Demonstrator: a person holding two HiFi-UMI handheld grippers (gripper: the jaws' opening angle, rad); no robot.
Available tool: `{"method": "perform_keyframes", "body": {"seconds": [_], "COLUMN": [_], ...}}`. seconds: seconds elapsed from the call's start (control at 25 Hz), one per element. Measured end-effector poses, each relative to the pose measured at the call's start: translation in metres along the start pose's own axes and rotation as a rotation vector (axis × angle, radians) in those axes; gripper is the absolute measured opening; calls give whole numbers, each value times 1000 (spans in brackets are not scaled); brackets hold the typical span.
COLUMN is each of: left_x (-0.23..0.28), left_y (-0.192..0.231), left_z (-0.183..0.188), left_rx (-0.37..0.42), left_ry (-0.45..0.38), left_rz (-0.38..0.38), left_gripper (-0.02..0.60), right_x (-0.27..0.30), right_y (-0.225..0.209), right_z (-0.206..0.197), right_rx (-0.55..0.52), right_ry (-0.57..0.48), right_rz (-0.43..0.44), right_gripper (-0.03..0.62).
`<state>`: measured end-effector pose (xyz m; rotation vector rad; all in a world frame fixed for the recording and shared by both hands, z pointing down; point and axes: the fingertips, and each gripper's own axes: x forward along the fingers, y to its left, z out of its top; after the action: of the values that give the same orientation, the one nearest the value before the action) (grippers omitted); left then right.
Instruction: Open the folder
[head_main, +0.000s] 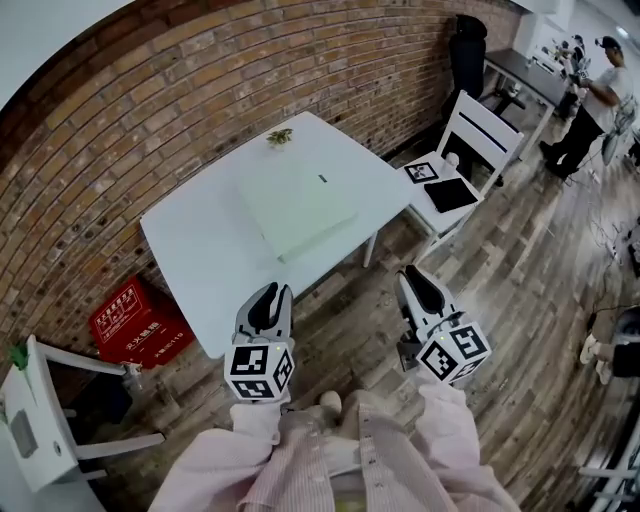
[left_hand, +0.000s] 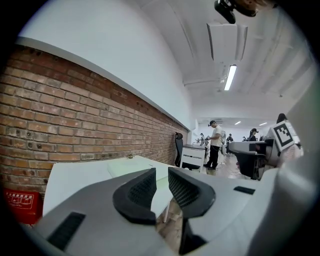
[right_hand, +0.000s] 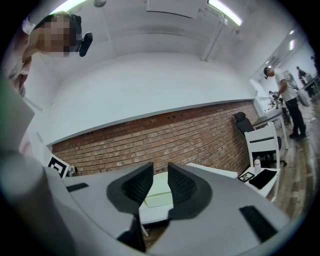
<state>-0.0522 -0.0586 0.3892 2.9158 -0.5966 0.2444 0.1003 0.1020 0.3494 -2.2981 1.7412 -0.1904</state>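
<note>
Sleeves (head_main: 230, 462) fill the bottom of the head view; past them I see my left claw (head_main: 270, 292) and right claw (head_main: 412, 276) over the floor (head_main: 500, 250), short of the worktop (head_main: 190, 250). The folder (head_main: 297, 208) lies closed near the worktop's middle, well apart from both. Left gripper view: left claw slightly spread, nothing between. Right gripper view: right claw slightly spread too, empty, the folder showing beyond its gap.

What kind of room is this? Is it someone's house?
Probably an office or workroom, not a house: a brick wall, a white table with a pale green folder on it, and farther back a person standing among desks, with strip lights overhead.
</note>
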Motion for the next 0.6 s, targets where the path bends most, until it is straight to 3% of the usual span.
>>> {"method": "perform_keyframes", "body": {"seconds": [0.6], "left_x": [74], "left_y": [26], "left_z": [-13], "left_rx": [-29], "left_ry": [62], "left_rz": [14], "left_gripper": [66], "right_x": [80], "right_y": [-48], "right_z": [-17], "right_rx": [44], "right_ry": [52], "right_rz": [35], "right_gripper": [74]}}
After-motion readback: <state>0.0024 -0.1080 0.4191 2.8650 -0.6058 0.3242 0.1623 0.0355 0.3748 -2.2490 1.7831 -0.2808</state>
